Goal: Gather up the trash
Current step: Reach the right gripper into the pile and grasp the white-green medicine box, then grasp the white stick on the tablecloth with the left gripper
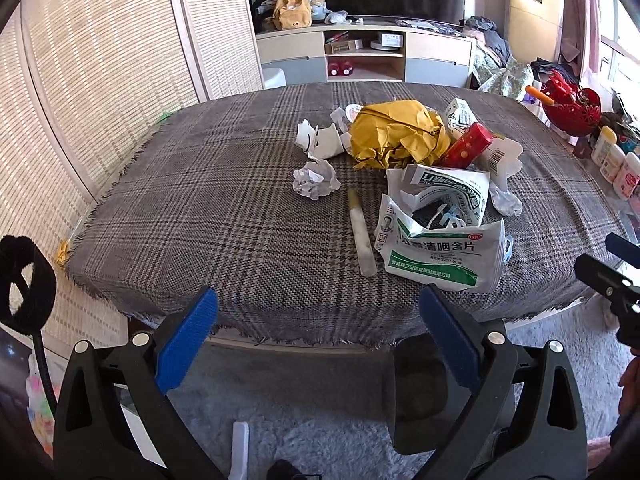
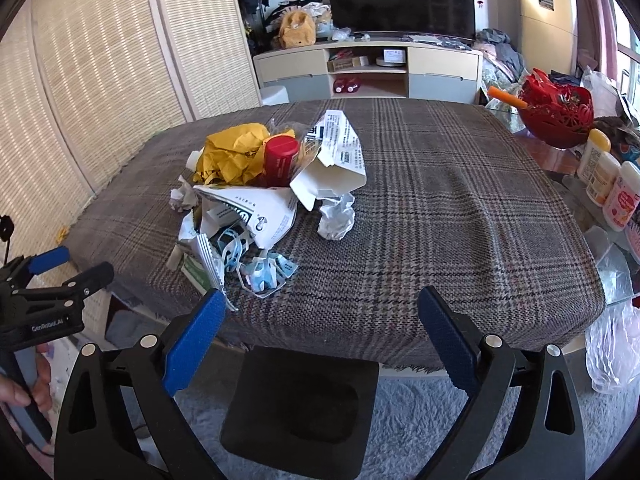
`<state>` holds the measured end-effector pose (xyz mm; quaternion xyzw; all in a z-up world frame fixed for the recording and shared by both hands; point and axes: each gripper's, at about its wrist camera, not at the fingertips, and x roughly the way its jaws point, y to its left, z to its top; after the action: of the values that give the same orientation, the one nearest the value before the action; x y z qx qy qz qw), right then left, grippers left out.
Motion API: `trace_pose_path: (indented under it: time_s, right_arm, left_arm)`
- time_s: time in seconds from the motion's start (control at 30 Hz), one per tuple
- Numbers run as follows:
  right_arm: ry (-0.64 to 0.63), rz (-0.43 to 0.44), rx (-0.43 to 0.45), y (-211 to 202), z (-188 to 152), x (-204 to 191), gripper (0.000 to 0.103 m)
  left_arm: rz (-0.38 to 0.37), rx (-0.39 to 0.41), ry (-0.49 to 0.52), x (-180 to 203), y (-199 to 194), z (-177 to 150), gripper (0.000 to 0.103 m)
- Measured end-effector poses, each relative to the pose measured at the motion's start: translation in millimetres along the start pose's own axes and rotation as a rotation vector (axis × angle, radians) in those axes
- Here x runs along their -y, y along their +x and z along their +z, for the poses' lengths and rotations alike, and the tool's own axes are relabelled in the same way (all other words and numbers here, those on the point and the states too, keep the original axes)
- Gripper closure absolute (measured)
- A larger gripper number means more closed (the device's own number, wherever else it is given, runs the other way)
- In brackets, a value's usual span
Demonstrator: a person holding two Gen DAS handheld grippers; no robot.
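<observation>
A pile of trash lies on the plaid-covered table (image 1: 200,208): crumpled yellow paper (image 1: 396,134) (image 2: 232,156), a red box (image 1: 466,146) (image 2: 280,160), a green-and-white medicine packet (image 1: 444,252), white paper balls (image 1: 314,180) (image 2: 336,216), a thin tube (image 1: 362,236), blue mask pieces (image 2: 260,268) and a torn white carton (image 2: 336,168). My left gripper (image 1: 318,340) is open and empty, short of the table's near edge. My right gripper (image 2: 322,340) is open and empty, also at the near edge, right of the pile.
A black square bin (image 2: 300,408) (image 1: 420,384) stands on the grey carpet below the table's near edge. A red basket (image 2: 556,116) and bottles (image 2: 600,176) crowd the right side. A TV cabinet (image 2: 368,68) stands behind. A plastic bag (image 2: 612,356) hangs at right.
</observation>
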<state>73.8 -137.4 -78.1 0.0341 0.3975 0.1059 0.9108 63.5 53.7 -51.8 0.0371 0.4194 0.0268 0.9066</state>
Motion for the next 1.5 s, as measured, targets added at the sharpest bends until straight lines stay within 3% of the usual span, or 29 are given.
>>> trace_pose_path:
  time_s: [0.2, 0.37, 0.47, 0.8, 0.93, 1.2, 1.5]
  right_arm:
    - [-0.06, 0.074, 0.021, 6, 1, -22, 0.014]
    - [-0.095, 0.146, 0.001, 21, 6, -42, 0.048]
    - [-0.122, 0.177, -0.008, 29, 7, -54, 0.056]
    - [-0.151, 0.233, -0.043, 56, 14, -71, 0.066]
    - [-0.17, 0.24, -0.058, 63, 12, -80, 0.085]
    - [-0.147, 0.22, 0.043, 47, 23, -72, 0.091]
    - [-0.088, 0.177, 0.136, 32, 38, -43, 0.091]
  left_arm:
    - [-0.022, -0.019, -0.001, 1, 8, 7, 0.008]
    - [-0.044, -0.031, -0.047, -11, 14, 17, 0.019]
    - [-0.052, -0.037, -0.061, -16, 22, 23, 0.019]
    - [-0.073, -0.06, -0.062, -22, 41, 33, 0.019]
    - [-0.079, -0.066, -0.059, -21, 46, 36, 0.019]
    - [-0.078, -0.087, -0.05, -18, 59, 35, 0.02]
    - [-0.098, -0.138, 0.0, 1, 86, 33, 0.043]
